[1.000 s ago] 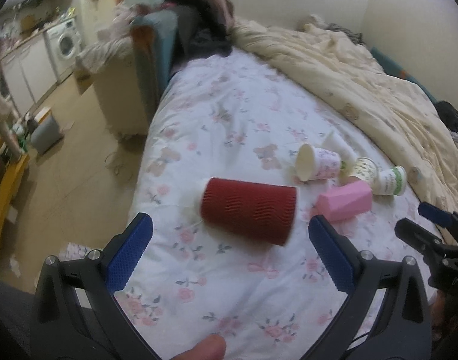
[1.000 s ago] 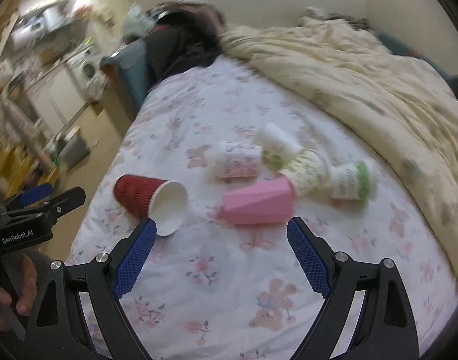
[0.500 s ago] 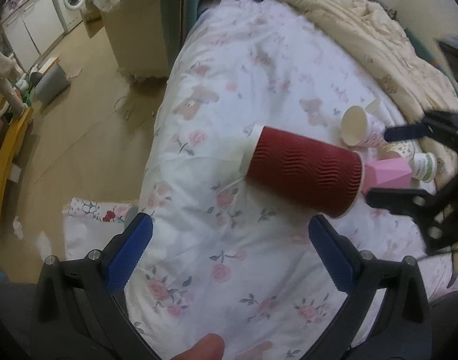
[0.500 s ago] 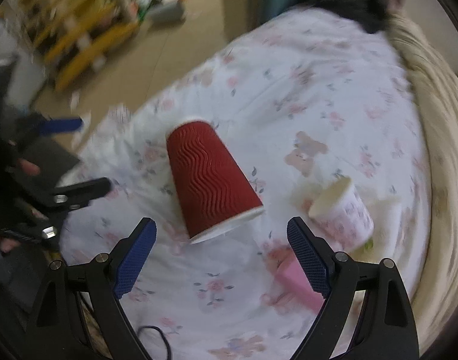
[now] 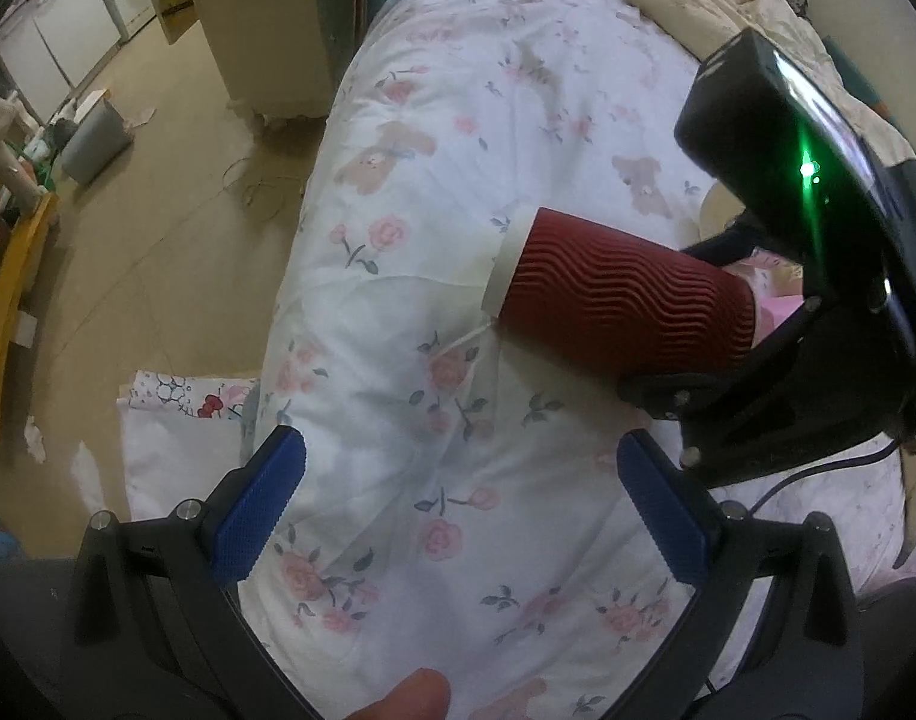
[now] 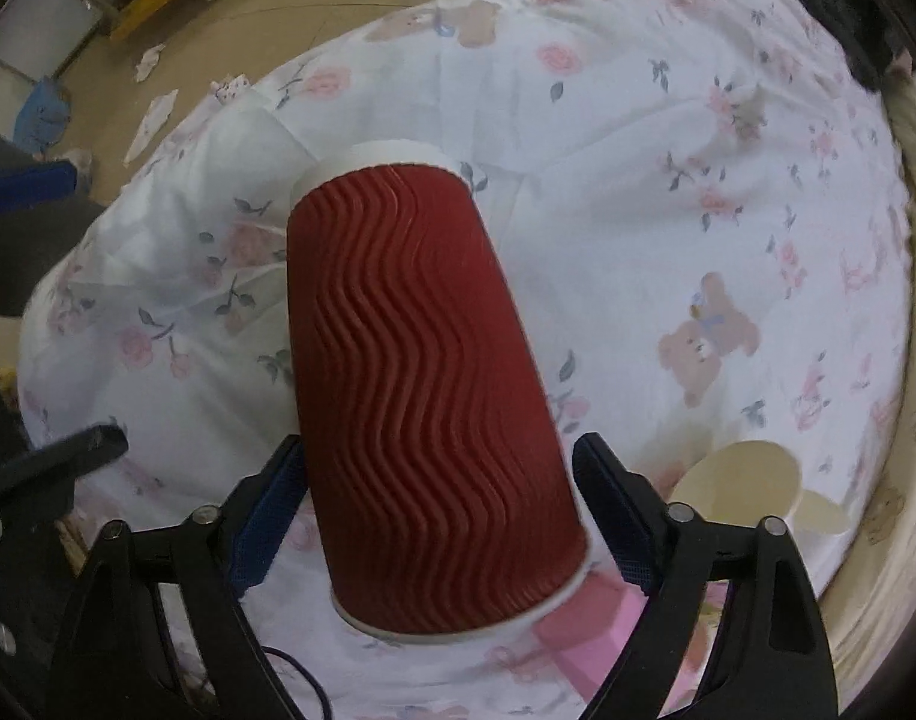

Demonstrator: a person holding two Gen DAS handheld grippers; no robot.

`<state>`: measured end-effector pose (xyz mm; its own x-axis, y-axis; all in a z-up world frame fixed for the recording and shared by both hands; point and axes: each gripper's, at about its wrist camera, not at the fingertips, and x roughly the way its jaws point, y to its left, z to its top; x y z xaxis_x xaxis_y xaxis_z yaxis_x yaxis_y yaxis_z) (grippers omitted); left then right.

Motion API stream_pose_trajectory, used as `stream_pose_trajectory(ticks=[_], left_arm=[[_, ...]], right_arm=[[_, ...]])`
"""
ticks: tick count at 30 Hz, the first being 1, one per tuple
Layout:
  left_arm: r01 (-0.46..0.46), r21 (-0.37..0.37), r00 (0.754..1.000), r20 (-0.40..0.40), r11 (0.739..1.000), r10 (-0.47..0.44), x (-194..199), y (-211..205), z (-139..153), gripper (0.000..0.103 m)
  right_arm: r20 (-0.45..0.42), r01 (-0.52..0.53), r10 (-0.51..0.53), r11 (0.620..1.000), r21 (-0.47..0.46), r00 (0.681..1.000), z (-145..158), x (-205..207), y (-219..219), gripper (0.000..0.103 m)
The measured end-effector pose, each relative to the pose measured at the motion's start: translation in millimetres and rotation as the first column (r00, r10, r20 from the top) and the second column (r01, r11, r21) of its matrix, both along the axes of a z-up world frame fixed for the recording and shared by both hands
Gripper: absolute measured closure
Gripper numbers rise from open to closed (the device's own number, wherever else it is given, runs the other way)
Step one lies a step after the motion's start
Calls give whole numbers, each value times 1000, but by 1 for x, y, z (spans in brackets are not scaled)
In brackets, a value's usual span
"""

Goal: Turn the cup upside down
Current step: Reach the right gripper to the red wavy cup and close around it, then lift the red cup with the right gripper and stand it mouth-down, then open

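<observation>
A red ribbed paper cup lies on its side on the flowered bedsheet, its white base pointing away from my right gripper. My right gripper is open, with its blue pads on either side of the cup's wide rim end; the left pad is at the cup wall, and a small gap shows at the right pad. In the left wrist view the cup lies ahead and to the right, with the right gripper's black body over its rim end. My left gripper is open and empty above the sheet.
A pink cup lies under the red cup's rim. A cream paper cup lies to the right. The bed edge and tan floor are to the left, with a grey bin and a yellow frame.
My right gripper has moved in over the red cup, so its fingers now straddle the rim end. My left gripper has shifted slightly and stayed open.
</observation>
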<state>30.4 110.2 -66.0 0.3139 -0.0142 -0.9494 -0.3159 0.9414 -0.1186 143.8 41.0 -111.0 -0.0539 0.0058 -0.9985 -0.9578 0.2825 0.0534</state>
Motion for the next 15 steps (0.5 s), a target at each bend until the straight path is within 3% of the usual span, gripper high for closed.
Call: stream_pose_trajectory(ticks=[4, 9, 13, 15], left_arm=[[10, 7, 1000, 19, 1000, -10, 0, -4, 5, 0], [7, 10, 998, 70, 1000, -8, -4, -7, 19, 0], [20, -6, 997, 80, 1000, -19, -8, -13, 23, 0], [30, -28, 996, 82, 999, -27, -11, -20, 26, 0]], right_arm=[[0, 38, -38, 999, 25, 999, 8, 2, -17, 19], [-27, 184, -182, 976, 113, 983, 40, 1, -68, 20], [-58, 328, -322, 929, 174, 945, 60, -17, -120, 20], [-80, 422, -414, 884, 202, 907, 65, -30, -144, 20]])
